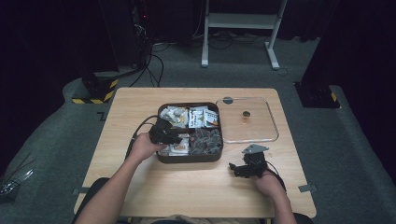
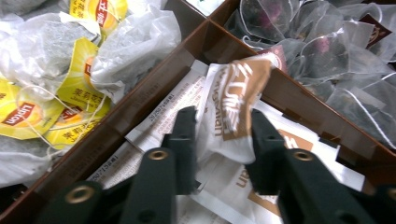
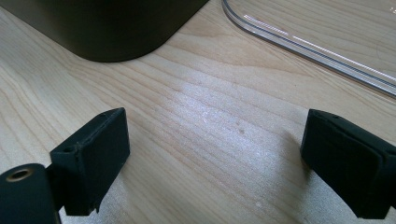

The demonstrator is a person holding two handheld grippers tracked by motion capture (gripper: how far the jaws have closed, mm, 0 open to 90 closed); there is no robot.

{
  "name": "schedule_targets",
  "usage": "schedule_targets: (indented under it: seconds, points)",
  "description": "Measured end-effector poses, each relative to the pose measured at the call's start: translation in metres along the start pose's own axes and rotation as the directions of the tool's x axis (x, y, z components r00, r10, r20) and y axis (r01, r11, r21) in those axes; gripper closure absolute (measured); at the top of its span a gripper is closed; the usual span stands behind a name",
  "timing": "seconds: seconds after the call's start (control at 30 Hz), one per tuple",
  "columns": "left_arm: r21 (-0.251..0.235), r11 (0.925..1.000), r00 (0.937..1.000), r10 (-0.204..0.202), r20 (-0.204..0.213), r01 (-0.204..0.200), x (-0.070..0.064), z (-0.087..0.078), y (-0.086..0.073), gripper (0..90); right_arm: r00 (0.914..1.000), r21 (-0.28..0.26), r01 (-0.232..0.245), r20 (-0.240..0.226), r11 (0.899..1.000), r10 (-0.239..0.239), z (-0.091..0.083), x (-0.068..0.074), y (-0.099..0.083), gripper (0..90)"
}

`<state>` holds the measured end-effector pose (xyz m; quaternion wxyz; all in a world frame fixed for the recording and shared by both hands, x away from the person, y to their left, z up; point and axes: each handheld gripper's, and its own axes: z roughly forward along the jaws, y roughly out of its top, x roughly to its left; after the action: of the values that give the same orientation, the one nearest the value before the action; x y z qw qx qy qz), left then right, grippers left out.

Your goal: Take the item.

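A brown box (image 1: 189, 160) with several compartments of tea bags sits mid-table. My left gripper (image 1: 173, 138) reaches into its near-left compartment. In the left gripper view, that gripper (image 2: 223, 140) is shut on a crumpled white and brown sachet (image 2: 233, 107), which stands bent between the jaws above other flat sachets. My right gripper (image 1: 245, 164) rests low over the bare table to the right of the box. The right gripper view shows this gripper (image 3: 215, 154) open with only wood between its fingers.
A clear lid (image 1: 271, 135) with a round knob lies flat to the right of the box; its rim (image 3: 303, 49) is just beyond the right jaws, next to the box corner (image 3: 107, 28). Yellow-tagged tea bags (image 2: 70, 84) and mesh pyramid bags (image 2: 327, 51) fill neighbouring compartments.
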<state>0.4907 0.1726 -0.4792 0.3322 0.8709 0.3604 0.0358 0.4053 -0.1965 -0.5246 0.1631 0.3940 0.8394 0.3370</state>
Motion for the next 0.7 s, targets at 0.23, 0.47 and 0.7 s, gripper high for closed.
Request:
schedule_targets:
  seconds: [0.23, 0.47, 0.7]
  points:
    - [0.010, 0.9999, 1.0000, 0.006, 0.002, -0.006, -0.0018, 0.0000, 0.0015, 78.9, 1.0000, 0.000, -0.001, 0.000, 1.000, 0.001, -0.0001, 0.0000, -0.0001, 8.0]
    - [0.030, 0.9994, 0.9998, 0.019, -0.006, -0.019, -0.0014, -0.0037, 0.0043, 80.8, 1.0000, 0.000, -0.003, 0.000, 1.000, 0.003, -0.0003, 0.0003, -0.0003, 8.0]
    - [0.014, 0.9999, 0.9999, 0.002, -0.010, -0.002, 0.0008, -0.0099, 0.0054, 81.2, 1.0000, 0.000, -0.001, 0.000, 1.000, 0.001, -0.0005, 0.0002, -0.0005, 7.9]
